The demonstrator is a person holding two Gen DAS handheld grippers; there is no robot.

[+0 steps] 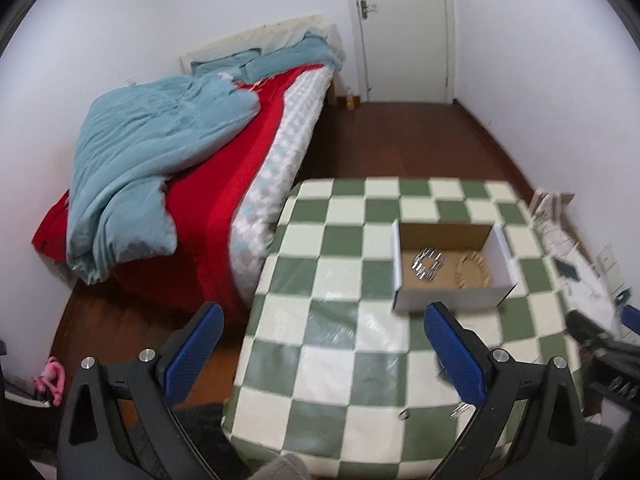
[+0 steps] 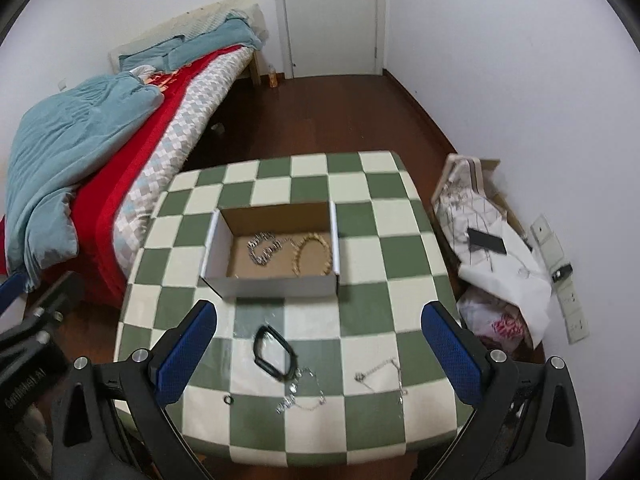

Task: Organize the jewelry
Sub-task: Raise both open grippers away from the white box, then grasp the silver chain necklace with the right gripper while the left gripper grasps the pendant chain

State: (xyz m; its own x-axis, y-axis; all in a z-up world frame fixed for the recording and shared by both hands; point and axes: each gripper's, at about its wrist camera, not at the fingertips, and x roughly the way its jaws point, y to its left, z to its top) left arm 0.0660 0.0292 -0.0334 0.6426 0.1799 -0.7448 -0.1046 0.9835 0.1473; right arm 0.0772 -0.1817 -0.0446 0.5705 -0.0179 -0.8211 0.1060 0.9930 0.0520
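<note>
A bed with a blue quilt and red sheet stood just beside the checked table, a white door closed the far wall, and a heap of white cloth bearing a dark phone lay on the floor at the table's right. An open cardboard box sat mid-table, holding a silver chain at left and a gold necklace at right, apart from each other. Nearer the table's front edge lay a black bracelet, a silver necklace touching it, a second fine chain to the right, and a small dark ring. The right gripper hovered over these with jaws wide apart, holding nothing; the left gripper was likewise spread and empty. In the left wrist view the loose pieces were mostly hidden behind the finger; motion blur softened the chains' links.
</note>
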